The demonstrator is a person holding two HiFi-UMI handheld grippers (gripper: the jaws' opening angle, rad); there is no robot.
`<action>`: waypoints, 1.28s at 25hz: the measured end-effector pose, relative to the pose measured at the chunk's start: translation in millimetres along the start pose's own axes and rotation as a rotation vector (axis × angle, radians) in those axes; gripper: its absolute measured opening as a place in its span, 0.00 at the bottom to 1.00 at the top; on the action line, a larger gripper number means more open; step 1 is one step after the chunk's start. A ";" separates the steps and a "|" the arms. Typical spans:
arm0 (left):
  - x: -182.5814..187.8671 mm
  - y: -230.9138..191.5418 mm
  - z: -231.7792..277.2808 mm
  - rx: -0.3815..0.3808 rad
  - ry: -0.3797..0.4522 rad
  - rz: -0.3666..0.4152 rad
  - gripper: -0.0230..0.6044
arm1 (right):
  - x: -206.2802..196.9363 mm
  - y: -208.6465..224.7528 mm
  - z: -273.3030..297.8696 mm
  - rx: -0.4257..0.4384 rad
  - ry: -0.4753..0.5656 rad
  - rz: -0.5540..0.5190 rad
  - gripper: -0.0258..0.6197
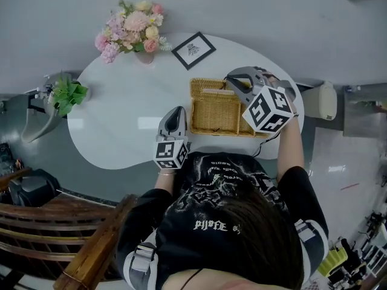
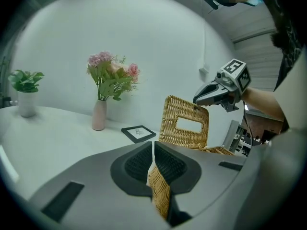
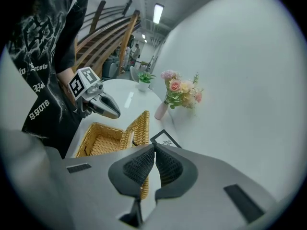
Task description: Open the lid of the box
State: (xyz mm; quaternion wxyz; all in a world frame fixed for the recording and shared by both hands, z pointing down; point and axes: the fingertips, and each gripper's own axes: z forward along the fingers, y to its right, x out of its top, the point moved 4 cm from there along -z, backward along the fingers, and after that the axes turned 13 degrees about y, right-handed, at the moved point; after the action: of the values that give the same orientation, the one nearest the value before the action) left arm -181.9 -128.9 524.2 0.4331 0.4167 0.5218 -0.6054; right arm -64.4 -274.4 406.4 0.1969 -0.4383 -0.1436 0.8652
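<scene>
- Clamping shut on a strip of wicker, the left gripper (image 2: 153, 147) pinches the left wall of the box (image 1: 195, 110), its jaws pressed together with the weave caught between the pads.
- The right gripper (image 3: 154, 150) has its jaws closed on the free edge of the lid (image 2: 169, 123), near that edge's right corner, above the box's far right corner.
- The lid is raised and stands close to upright along the far side of the box. A rectangular opening is cut through its middle.
- The box sits open on the white table (image 1: 121, 119), directly in front of the person. Only its woven floor shows inside.
- Each gripper carries a cube with square markers: the left cube sits just off the box's near left corner, and the right cube hangs over its right end.
- A black picture frame (image 1: 193, 50) lies flat on the table just beyond the box's far side.
- A pink vase of flowers (image 1: 133, 32) stands farther beyond the box, to its far left, past the frame.
- A potted plant (image 1: 68, 94) sits well to the left of the box, at the table's left end.
- The person, in a black printed shirt (image 1: 217, 204), stands at the near side of the box.
</scene>
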 end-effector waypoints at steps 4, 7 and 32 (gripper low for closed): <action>0.2 -2.3 3.2 0.012 -0.009 0.000 0.09 | -7.3 12.0 8.2 0.024 0.008 0.024 0.09; -1.1 -6.4 6.2 0.029 -0.018 0.001 0.09 | -14.4 19.2 16.0 0.041 0.014 0.046 0.09; -13.3 -37.9 28.4 0.127 -0.093 -0.022 0.09 | -97.0 52.7 90.1 0.157 -0.024 0.272 0.09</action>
State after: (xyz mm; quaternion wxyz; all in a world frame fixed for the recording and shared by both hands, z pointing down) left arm -216.1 -152.8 550.3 0.4229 0.4090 0.4663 -0.6606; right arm -96.9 -372.9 504.1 0.1096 -0.4268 -0.0172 0.8975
